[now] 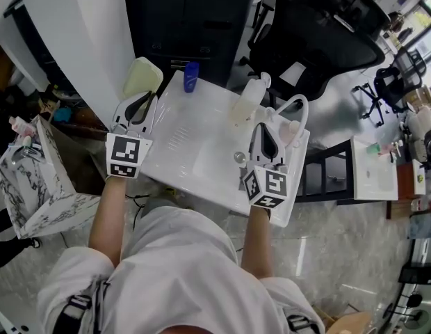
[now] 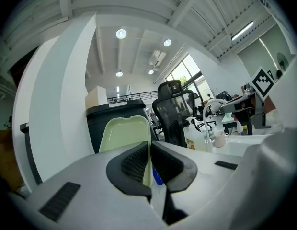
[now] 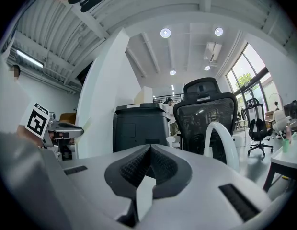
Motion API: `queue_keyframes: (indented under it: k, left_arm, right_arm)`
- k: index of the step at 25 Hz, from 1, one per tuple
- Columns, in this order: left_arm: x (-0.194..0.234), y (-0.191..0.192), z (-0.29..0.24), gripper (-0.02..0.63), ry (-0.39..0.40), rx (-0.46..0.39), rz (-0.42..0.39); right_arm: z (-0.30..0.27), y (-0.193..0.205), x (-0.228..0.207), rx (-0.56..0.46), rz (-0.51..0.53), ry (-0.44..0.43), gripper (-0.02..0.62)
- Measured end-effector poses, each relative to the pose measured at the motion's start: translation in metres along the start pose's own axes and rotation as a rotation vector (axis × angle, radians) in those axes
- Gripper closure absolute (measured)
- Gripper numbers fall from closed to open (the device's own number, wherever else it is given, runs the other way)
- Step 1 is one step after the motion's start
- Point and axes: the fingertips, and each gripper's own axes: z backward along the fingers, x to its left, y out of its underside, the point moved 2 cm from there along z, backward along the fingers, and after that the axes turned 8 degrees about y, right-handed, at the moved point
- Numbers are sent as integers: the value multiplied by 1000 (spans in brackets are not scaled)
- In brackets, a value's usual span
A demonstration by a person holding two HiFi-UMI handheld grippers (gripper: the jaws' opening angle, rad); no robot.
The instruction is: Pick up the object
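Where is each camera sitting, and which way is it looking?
Head view: on the person's head, looking steeply down at the white sink; both forearms, left tongs and right tongs show.
Left gripper view: rides the left tongs, looking along them; they pinch a pale green tray.
Right gripper view: rides the right tongs, shut and empty, facing a white tap.
Shared: both gripper views see the black chair.

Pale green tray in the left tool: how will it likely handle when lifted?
The pale green tray looks thin-walled, so probably light. It stands straight from the left tool pinching one edge, so likely fairly stiff. Gripped only at that edge, it might pivot or slip.
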Motion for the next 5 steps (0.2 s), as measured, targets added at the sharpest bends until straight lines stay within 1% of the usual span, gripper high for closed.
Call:
queue_keyframes:
  k: [5]
  left_arm:
    - [-1, 1, 0, 566, -2, -1, 1]
  right_arm:
    - [0, 1, -3, -4, -4, 3, 592]
